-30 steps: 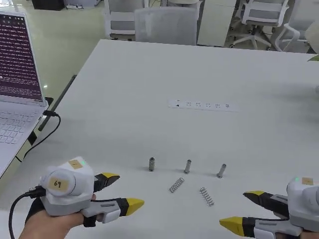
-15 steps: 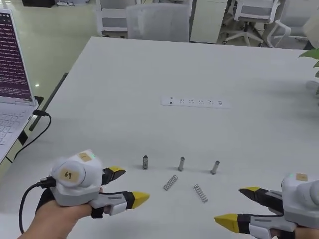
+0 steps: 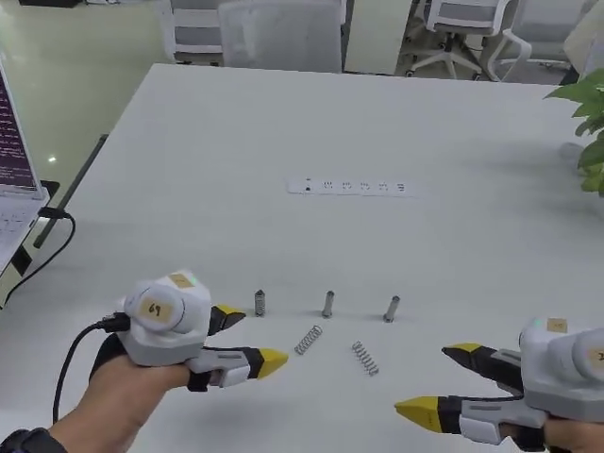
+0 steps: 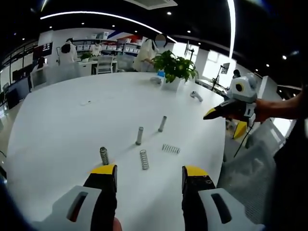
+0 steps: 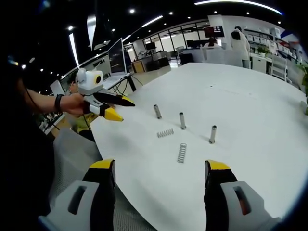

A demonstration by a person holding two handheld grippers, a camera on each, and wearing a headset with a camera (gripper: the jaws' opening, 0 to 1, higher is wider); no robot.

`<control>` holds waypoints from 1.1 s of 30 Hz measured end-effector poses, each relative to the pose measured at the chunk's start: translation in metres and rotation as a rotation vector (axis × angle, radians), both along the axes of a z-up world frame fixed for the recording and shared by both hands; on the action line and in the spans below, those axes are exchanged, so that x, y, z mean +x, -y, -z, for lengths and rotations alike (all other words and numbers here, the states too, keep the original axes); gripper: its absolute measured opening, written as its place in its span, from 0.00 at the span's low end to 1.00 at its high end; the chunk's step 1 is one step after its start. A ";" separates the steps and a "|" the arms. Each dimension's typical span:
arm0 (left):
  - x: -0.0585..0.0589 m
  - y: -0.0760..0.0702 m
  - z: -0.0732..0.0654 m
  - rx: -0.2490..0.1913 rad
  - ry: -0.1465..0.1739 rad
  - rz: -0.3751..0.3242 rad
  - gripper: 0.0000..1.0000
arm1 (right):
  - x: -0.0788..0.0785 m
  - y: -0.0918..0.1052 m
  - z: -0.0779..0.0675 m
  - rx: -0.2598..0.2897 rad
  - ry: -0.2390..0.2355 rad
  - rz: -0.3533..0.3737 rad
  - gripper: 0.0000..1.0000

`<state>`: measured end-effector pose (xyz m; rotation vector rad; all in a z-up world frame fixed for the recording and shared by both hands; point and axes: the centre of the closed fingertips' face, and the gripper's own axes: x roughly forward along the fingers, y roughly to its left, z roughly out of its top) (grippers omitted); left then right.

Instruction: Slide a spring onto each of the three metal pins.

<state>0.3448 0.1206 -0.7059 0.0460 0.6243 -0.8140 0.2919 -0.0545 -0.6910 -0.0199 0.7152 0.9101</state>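
Note:
Three short metal pins stand in a row on the white table (image 3: 189,142). The left pin (image 3: 260,303) (image 4: 104,155) (image 5: 157,111) carries a spring. The middle pin (image 3: 327,304) (image 4: 139,135) (image 5: 182,120) and the right pin (image 3: 392,309) (image 4: 162,123) (image 5: 212,134) are bare. Two loose springs lie just in front of them, one (image 3: 308,339) (image 4: 144,159) (image 5: 165,133) nearer my left gripper, the other (image 3: 364,358) (image 4: 170,148) (image 5: 182,152) nearer my right. My left gripper (image 3: 252,335) (image 4: 149,171) is open, close to the left pin. My right gripper (image 3: 429,379) (image 5: 161,166) is open and holds nothing.
A power strip (image 3: 354,186) lies flat beyond the pins. A laptop (image 3: 11,179) and a black cable (image 3: 52,241) sit at the table's left edge. A green plant (image 3: 585,123) is at the right edge, with office chairs (image 3: 274,33) behind the table.
The camera has panned to the right. My left gripper has moved closer to the left pin. My right gripper has kept its place, and the pins and springs have not moved.

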 end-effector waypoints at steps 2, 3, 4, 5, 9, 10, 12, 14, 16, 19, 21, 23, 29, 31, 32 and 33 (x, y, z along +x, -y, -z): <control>0.002 0.004 0.002 0.006 -0.005 0.006 0.48 | 0.000 0.002 0.000 -0.005 0.001 0.001 0.74; 0.003 0.005 0.002 0.005 -0.006 0.007 0.48 | -0.001 0.002 0.000 -0.005 0.001 0.001 0.74; 0.005 0.007 0.004 0.008 -0.008 0.011 0.48 | -0.001 0.003 0.000 -0.006 0.002 0.003 0.74; 0.006 0.008 0.006 0.013 -0.009 0.014 0.48 | -0.001 0.003 -0.001 -0.005 0.002 0.005 0.74; 0.010 0.015 0.012 0.013 -0.023 0.027 0.48 | -0.001 0.005 -0.001 -0.004 0.002 0.011 0.74; 0.012 0.016 0.014 0.015 -0.026 0.030 0.48 | -0.001 0.005 -0.001 -0.003 0.001 0.011 0.74; 0.014 0.019 0.017 0.021 -0.031 0.034 0.48 | -0.001 0.006 -0.001 -0.004 0.001 0.011 0.74; 0.016 0.021 0.021 0.026 -0.036 0.033 0.47 | -0.002 0.007 -0.001 -0.004 0.001 0.012 0.74; 0.018 0.022 0.025 0.032 -0.042 0.034 0.46 | -0.002 0.008 -0.002 -0.003 0.003 0.014 0.74; 0.020 0.025 0.030 0.040 -0.051 0.034 0.45 | -0.002 0.009 -0.002 -0.004 0.002 0.016 0.74; 0.021 0.026 0.033 0.043 -0.058 0.034 0.44 | -0.003 0.010 -0.001 -0.005 -0.001 0.017 0.74; 0.023 0.028 0.037 0.048 -0.065 0.036 0.44 | -0.004 0.011 -0.001 -0.005 -0.003 0.019 0.74; 0.028 0.033 0.046 0.061 -0.081 0.035 0.42 | -0.004 0.012 0.000 -0.003 -0.006 0.022 0.74; 0.029 0.035 0.048 0.065 -0.087 0.035 0.42 | -0.004 0.011 0.000 -0.002 -0.006 0.022 0.74; 0.029 0.036 0.050 0.068 -0.090 0.037 0.41 | -0.004 0.011 0.000 -0.001 -0.006 0.022 0.74; 0.029 0.037 0.052 0.073 -0.097 0.038 0.39 | -0.004 0.011 0.000 -0.001 -0.006 0.022 0.74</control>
